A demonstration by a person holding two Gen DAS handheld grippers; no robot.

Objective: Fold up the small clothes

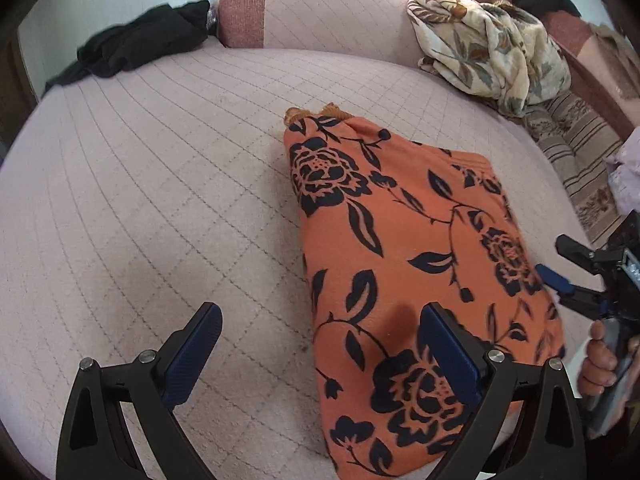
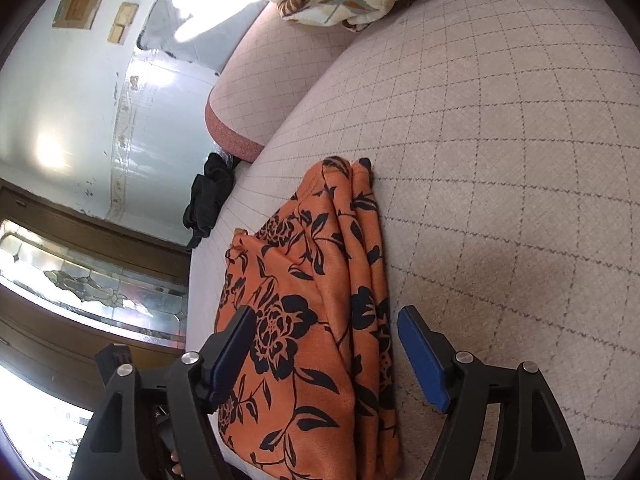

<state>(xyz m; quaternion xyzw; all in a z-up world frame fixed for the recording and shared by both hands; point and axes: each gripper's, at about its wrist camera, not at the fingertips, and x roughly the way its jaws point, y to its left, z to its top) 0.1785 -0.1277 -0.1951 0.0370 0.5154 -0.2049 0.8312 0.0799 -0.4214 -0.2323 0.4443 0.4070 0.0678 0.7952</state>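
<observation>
Jaws of the left gripper (image 1: 320, 354) stand wide with nothing pinched, its right pad over the near edge of the folded orange floral garment (image 1: 404, 248), and the right gripper (image 2: 326, 354) likewise straddles the stacked folds of that cloth (image 2: 304, 312) without pressing them. The garment lies on the quilted pink bed cover (image 1: 160, 184), toward four o'clock in the left wrist view. Farther off, a black garment (image 1: 136, 46) sits at ten o'clock and a floral blanket (image 1: 484, 44) at one o'clock.

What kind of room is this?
Probably a living room or bedroom at home: a pink quilted sofa or bed with a round bolster cushion, a crumpled floral blanket and a stained-glass wooden door.
</observation>
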